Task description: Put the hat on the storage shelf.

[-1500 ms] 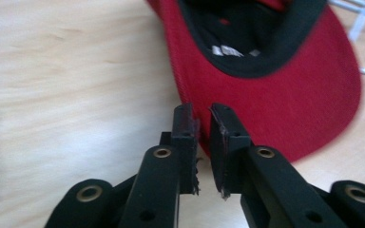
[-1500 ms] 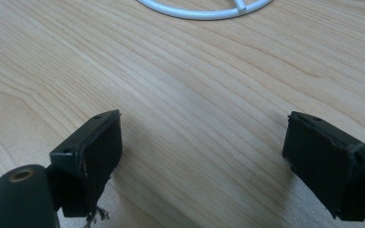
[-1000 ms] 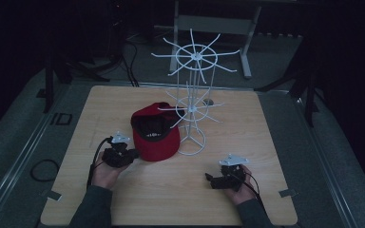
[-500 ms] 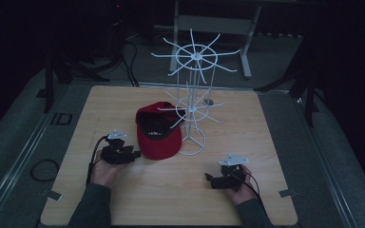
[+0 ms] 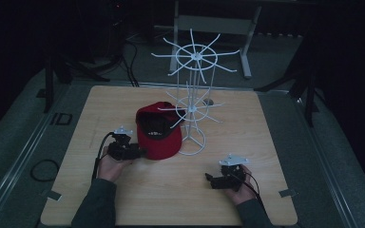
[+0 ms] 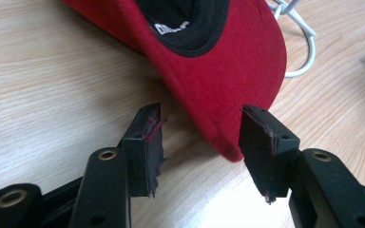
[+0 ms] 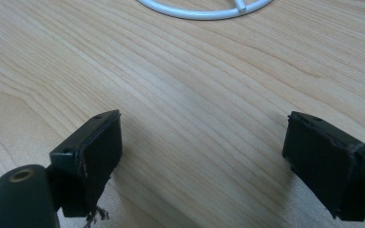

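Letting go of the cap's brim

Low in the frame, the right gripper (image 5: 210,179) rests spread wide over bare table (image 5: 171,199). The left gripper (image 6: 202,137) has just been opening; the red cap (image 5: 159,135) lies released at centre, brim between the parted jaws, beside the white wire rack (image 5: 193,107).

Overhead view, two close table-level views

Matt red cloth cap (image 6: 228,71), glossy white wire rack (image 5: 193,102), smooth pale wood table (image 7: 195,95)
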`<action>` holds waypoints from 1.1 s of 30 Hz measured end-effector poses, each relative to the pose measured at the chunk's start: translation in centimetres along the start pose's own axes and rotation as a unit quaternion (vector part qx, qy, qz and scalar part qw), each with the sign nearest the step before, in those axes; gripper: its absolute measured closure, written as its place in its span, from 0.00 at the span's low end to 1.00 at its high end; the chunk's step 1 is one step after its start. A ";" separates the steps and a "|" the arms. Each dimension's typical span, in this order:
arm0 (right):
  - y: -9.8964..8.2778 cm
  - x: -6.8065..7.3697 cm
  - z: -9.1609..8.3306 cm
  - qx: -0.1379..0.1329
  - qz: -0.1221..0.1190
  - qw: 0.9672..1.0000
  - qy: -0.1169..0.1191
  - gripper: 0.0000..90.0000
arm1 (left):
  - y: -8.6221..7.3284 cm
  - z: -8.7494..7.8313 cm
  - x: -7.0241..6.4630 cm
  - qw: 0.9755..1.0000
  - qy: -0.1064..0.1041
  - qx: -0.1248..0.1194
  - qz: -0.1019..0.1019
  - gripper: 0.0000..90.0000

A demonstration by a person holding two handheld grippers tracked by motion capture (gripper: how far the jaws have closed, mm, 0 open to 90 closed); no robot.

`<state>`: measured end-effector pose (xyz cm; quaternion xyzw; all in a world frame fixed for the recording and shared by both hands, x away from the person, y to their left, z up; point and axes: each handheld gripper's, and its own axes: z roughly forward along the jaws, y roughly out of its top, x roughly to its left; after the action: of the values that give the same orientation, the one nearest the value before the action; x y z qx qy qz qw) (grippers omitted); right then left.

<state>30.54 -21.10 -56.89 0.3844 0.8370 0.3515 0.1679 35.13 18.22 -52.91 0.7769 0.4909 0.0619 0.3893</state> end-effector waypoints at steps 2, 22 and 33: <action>0.0 0.0 0.0 0.000 0.000 1.000 0.000 0.14 | 0.2 0.3 -0.1 1.000 -0.001 0.005 0.002 0.56; 0.0 0.0 0.0 0.001 0.001 1.000 0.000 0.14 | 0.9 3.3 -0.1 0.999 -0.034 0.038 -0.011 0.60; 0.0 0.0 0.0 0.001 0.001 1.000 0.000 0.14 | 0.8 4.4 -0.4 0.998 -0.039 0.052 0.000 0.62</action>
<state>30.53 -21.09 -56.87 0.3854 0.8367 0.3512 0.1673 37.61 15.34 -55.29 0.7979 0.4781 0.0055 0.3671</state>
